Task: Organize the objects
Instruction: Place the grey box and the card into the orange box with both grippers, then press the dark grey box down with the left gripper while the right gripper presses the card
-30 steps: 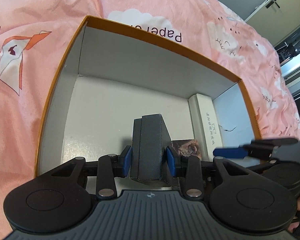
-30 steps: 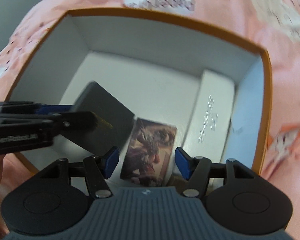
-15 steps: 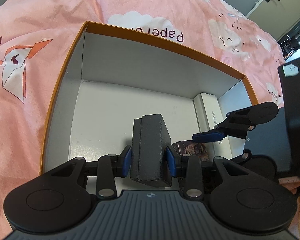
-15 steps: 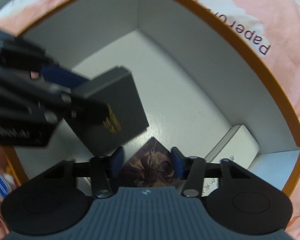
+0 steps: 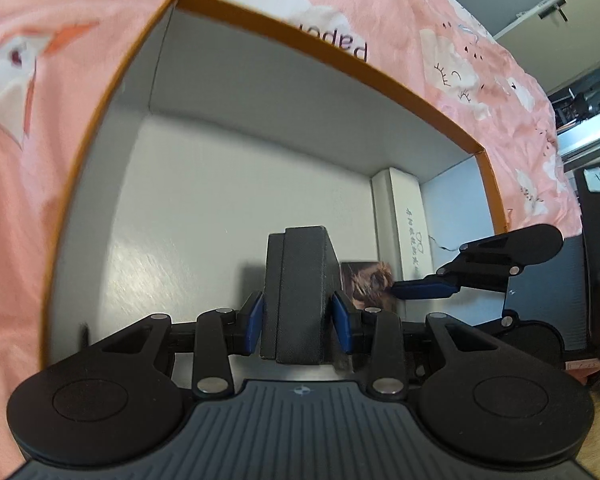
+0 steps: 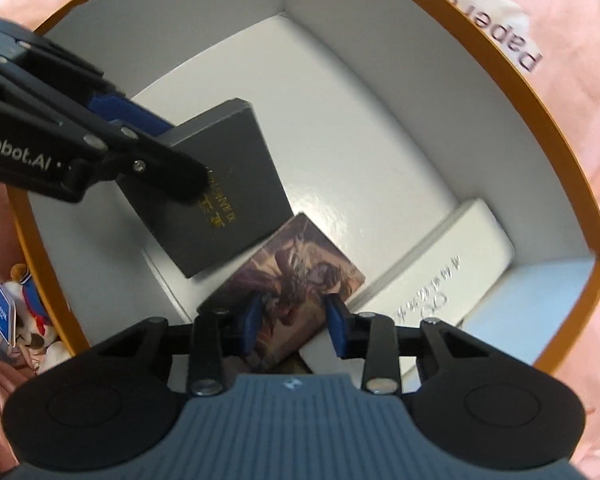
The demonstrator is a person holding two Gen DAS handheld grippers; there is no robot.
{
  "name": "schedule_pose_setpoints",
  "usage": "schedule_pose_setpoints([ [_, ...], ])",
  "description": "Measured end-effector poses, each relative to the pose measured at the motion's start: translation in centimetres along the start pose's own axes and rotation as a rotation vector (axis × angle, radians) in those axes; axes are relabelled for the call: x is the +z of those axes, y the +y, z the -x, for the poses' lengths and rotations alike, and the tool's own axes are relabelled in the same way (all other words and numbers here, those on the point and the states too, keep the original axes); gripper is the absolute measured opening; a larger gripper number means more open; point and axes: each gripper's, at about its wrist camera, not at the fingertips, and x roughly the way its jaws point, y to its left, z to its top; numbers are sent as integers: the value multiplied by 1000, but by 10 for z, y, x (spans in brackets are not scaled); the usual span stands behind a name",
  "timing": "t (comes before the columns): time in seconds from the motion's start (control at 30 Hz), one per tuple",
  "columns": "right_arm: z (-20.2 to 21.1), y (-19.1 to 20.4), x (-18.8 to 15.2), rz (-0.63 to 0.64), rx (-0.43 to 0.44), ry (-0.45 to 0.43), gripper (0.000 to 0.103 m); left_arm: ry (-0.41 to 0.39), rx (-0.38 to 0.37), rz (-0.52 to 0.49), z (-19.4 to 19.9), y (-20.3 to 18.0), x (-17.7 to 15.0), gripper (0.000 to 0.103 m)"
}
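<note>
My left gripper [image 5: 298, 320] is shut on a dark grey box [image 5: 300, 292] and holds it on edge inside a white storage box with an orange rim [image 5: 340, 60]. In the right wrist view the grey box [image 6: 220, 196] shows gold lettering and hangs over the box floor. My right gripper [image 6: 292, 324] straddles a brown illustrated box [image 6: 296, 284] on the floor; its pads sit at the box's sides, contact unclear. That box also shows in the left wrist view [image 5: 370, 284]. A long white box [image 6: 440, 276] lies along the right wall.
The storage box [image 6: 540, 92] sits on a pink printed bedsheet [image 5: 80, 0]. A plush toy with a blue tag [image 6: 16, 312] lies outside the box's left wall. Dark furniture [image 5: 596, 260] stands at the right.
My right gripper has moved lower into the box and its fingers have closed in around the brown illustrated box. My left gripper still holds the grey box, slightly deeper inside.
</note>
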Motion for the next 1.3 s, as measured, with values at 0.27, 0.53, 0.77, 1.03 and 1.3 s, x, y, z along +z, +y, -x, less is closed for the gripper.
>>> schedule_pose_setpoints([
  [0.27,17,-3,-7,-53,-38,-84,36,73,-21,59,-6,3,2,41],
  [0.53,29,-9,-5,-80,-34,-126,36,124,152,-132,-10,-16,-2,49],
  [0.77,29,-21,1,-125,2,-154,52,95,208,-245,-8,-26,7,49],
  [1.03,6,-18,10,-153,46,-121,52,-9,127,-340,-8,-35,27,49],
  [1.3,3,-19,8,-122,72,-123,53,97,70,-199,-33,-18,41,35],
])
